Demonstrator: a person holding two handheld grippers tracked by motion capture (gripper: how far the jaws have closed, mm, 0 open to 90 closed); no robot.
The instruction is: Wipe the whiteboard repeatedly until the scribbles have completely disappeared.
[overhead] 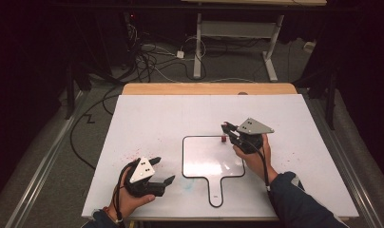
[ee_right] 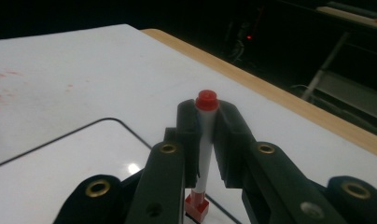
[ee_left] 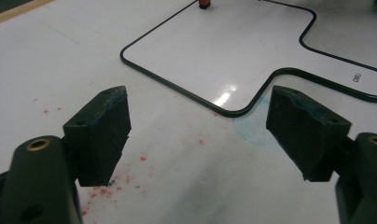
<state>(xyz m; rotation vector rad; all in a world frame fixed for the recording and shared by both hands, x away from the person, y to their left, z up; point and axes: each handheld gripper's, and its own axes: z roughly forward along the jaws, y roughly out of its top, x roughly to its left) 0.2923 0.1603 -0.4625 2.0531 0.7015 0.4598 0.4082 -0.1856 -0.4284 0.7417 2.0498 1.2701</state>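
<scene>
The right claw pinches a white marker with a red end, held upright near the far right corner of a black paddle-shaped outline on the white surface. The left claw, spread wide and holding nothing, hovers near the surface's front left, above red specks.
</scene>
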